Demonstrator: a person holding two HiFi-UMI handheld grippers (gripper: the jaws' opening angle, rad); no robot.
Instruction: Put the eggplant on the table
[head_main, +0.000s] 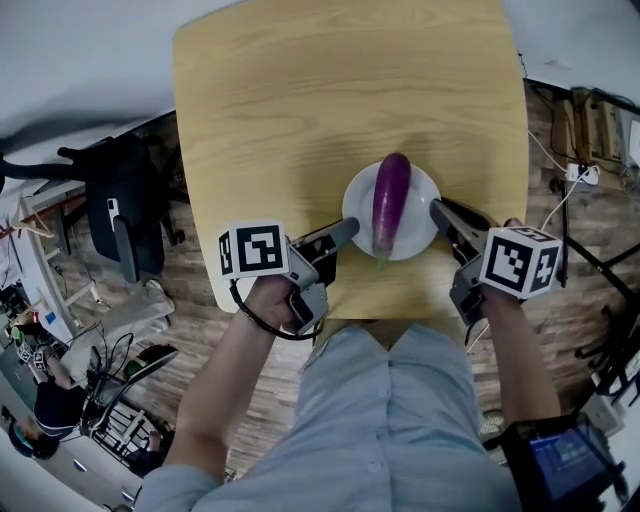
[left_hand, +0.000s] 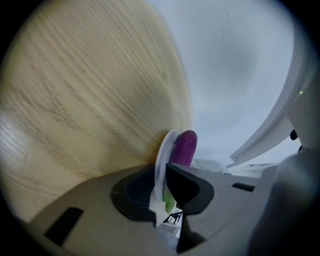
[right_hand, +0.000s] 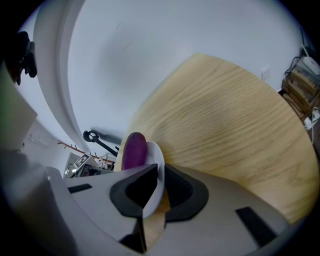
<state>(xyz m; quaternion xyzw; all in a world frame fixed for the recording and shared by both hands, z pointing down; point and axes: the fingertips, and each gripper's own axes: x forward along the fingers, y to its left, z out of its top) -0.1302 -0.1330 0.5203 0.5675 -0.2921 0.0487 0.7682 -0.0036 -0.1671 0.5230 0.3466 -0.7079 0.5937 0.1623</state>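
A purple eggplant (head_main: 390, 200) lies lengthwise on a white plate (head_main: 425, 180) that stands near the front edge of the light wooden table (head_main: 330, 90). My left gripper (head_main: 350, 228) is at the plate's left rim and my right gripper (head_main: 437, 207) at its right rim. In the left gripper view the plate (left_hand: 164, 150) rim stands edge-on between the jaws of the left gripper (left_hand: 162, 185), which are slightly apart, with the eggplant (left_hand: 183, 147) behind. The right gripper view shows the same: the plate (right_hand: 156, 167) rim sits loosely in the right gripper (right_hand: 159, 187), and the eggplant (right_hand: 134, 150) is beyond it.
A black office chair (head_main: 125, 210) stands on the wood floor left of the table. Cables and a power strip (head_main: 580, 175) lie on the floor at the right. The plate sits close to the table's front edge, right before my body.
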